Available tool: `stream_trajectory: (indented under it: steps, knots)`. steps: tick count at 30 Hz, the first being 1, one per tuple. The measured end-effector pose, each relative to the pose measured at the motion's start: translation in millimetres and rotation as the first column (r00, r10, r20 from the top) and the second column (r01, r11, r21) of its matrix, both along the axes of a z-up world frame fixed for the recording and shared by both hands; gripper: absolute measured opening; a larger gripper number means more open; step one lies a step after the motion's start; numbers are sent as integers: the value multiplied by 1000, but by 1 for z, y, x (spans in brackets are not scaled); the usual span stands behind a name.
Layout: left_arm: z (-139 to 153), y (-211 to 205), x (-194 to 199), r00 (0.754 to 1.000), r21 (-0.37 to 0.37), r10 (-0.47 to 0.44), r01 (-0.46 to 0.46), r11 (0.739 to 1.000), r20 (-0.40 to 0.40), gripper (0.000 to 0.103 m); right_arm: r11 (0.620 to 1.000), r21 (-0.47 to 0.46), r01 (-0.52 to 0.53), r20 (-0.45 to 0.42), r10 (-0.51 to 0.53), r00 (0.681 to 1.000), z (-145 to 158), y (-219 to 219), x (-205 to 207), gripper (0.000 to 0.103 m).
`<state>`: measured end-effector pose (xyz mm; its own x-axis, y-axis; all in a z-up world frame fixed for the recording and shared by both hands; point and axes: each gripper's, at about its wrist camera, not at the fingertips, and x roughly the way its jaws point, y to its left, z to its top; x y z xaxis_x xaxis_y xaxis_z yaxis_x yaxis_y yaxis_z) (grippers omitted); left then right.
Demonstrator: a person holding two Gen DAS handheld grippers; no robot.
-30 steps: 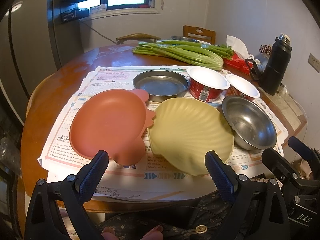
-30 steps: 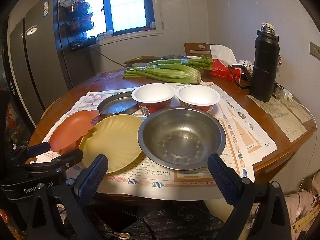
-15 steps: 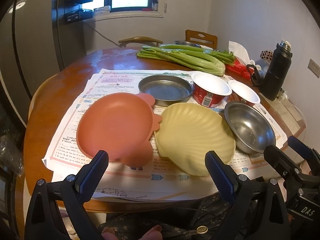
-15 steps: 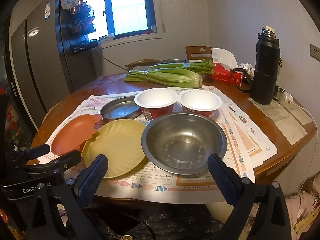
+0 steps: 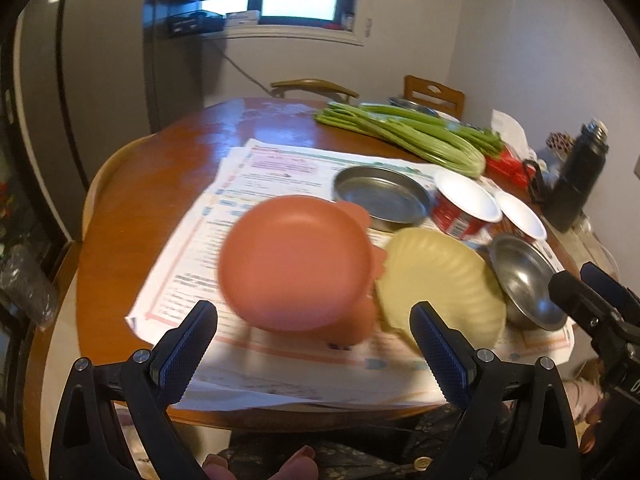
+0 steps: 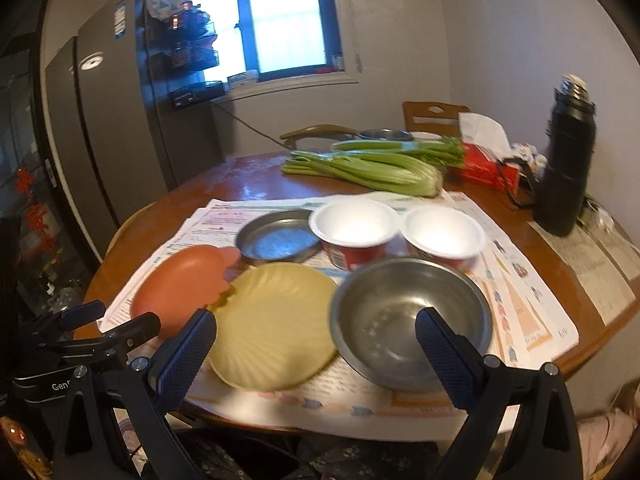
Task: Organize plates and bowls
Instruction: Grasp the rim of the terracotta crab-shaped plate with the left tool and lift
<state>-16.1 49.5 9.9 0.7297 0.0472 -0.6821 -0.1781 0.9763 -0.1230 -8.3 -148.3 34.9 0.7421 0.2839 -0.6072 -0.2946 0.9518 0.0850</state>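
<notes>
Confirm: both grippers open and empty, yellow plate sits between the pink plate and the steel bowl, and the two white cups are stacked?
Not stacked. The right wrist view shows the two white cups side by side behind the steel bowl. The rest holds: left gripper and right gripper open and empty, yellow plate between pink plate and bowl.

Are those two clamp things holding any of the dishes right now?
No. The left gripper and right gripper are both open and empty, short of the dishes.
</notes>
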Motion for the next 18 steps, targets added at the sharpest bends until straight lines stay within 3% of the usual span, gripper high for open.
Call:
stream_trajectory:
  steps: [11, 18]
  knots:
    - [-15, 69, 2, 989, -81, 150, -151, 985, -17, 98, 986, -87, -140, 6, 141, 990, -4, 63, 21, 100]
    - [-29, 91, 16, 988, -145, 146, -153, 977, -58, 98, 964, -111, -243, -70, 236, 969, -22, 101, 46, 97]
